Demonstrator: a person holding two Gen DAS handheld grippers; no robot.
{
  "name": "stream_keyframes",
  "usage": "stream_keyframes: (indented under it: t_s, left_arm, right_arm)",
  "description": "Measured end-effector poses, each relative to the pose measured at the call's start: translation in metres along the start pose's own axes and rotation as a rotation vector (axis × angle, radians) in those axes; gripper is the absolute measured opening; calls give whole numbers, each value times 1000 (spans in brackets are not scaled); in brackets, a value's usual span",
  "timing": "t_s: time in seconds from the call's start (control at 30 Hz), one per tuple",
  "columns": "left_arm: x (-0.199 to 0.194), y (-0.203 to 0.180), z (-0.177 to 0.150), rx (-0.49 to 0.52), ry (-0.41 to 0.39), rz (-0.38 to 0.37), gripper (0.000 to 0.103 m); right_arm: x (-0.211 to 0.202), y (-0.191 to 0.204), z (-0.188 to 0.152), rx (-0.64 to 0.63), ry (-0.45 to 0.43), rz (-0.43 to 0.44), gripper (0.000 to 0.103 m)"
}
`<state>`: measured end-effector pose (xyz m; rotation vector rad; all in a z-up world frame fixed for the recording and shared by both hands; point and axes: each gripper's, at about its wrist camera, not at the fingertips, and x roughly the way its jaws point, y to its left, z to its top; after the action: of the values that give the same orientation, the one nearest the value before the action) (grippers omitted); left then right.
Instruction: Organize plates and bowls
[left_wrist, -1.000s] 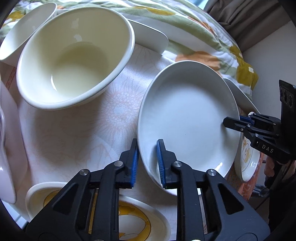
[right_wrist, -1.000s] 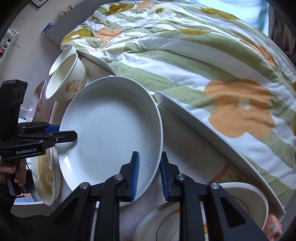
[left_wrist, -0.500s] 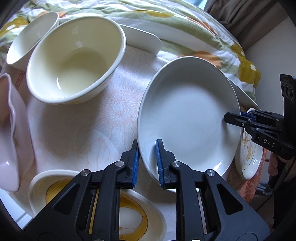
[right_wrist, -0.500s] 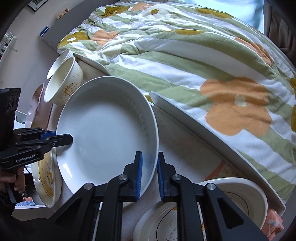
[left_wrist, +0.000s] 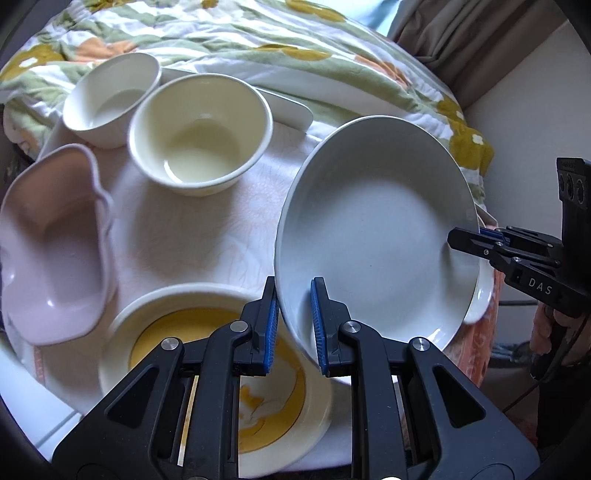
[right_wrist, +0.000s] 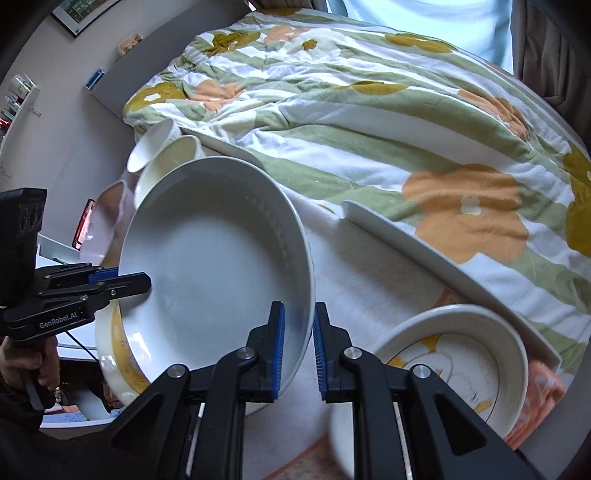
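White plate (left_wrist: 373, 236) is clamped at opposite rims by left tongs (left_wrist: 293, 325) and right tongs (right_wrist: 297, 350), raised off the worktop (left_wrist: 192, 236).

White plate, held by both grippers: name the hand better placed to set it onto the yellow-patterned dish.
Left. The left gripper grips the white plate directly above the yellow-patterned dish; the right gripper holds the far rim.

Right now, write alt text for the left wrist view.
The left tool and right tool clamp opposite rims of a large white plate, tilted above a yellow-patterned dish. Behind it sit a cream bowl, a smaller white bowl and a pink dish.
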<state>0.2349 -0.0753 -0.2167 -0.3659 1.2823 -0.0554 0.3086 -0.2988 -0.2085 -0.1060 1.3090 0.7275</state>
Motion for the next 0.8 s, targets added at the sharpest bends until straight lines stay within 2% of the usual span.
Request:
stream_keyframes:
  t_s: [0.2, 0.37, 0.57, 0.8]
  left_arm:
    - [-35, 31, -30, 62, 6, -21, 15]
    - [-48, 68, -52, 120, 48, -47, 15]
    - [-46, 107, -72, 178, 96, -70, 15]
    - [-24, 129, -76, 211, 135, -76, 15]
  right_arm:
    - [-10, 49, -37, 109, -37, -2, 14]
    - [0, 93, -76, 241, -60, 9, 14]
    - [20, 132, -104, 374, -91, 9, 14]
    - [36, 149, -109, 434, -120, -49, 14]
